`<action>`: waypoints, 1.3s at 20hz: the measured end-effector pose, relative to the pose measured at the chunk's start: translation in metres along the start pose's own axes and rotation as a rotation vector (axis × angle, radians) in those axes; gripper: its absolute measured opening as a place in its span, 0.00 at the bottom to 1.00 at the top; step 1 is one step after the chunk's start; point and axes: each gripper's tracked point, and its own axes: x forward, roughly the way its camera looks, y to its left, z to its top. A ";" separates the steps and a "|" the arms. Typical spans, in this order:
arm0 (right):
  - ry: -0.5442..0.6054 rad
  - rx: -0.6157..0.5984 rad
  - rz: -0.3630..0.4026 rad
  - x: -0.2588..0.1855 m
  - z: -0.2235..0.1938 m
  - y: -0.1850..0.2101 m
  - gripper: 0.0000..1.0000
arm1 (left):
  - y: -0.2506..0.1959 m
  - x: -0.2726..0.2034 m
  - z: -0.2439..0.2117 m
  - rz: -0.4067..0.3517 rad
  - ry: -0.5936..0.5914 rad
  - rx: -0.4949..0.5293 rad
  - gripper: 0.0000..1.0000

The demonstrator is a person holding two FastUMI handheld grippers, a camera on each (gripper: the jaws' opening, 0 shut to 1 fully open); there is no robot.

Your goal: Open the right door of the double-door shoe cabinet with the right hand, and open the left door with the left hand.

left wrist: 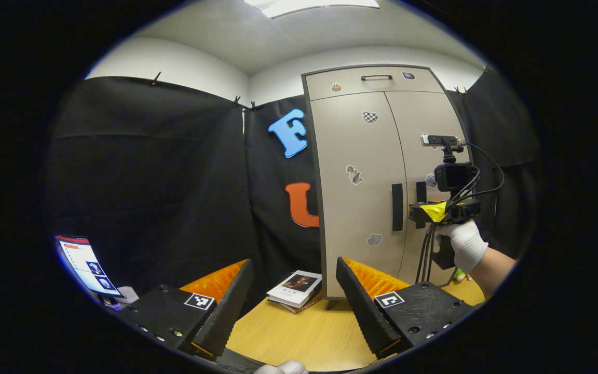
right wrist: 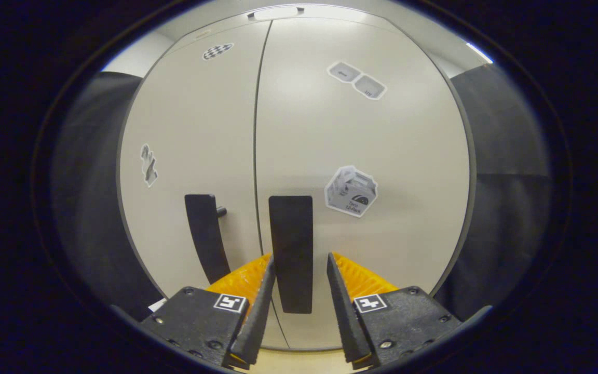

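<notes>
Against black cloth, the cabinet (right wrist: 361, 130) is standing shut as the open right gripper (right wrist: 299, 275) is straddling the right handle (right wrist: 291, 249); squeezing squarely before pulling looks wisest. The left gripper (left wrist: 294, 291) is waiting open over the surface (left wrist: 299, 332).

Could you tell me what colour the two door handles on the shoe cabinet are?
Both door handles are black, against light grey doors; the right gripper view shows them best.

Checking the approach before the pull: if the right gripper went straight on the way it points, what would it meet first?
Probably the right door's handle, which stands between the right gripper's open fingers; the right door lies just behind. Depth is hard to judge.
</notes>
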 end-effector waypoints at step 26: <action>0.009 0.016 0.023 -0.135 -0.019 -0.060 0.21 | -0.012 -0.038 -0.007 -0.165 -0.031 -0.025 0.96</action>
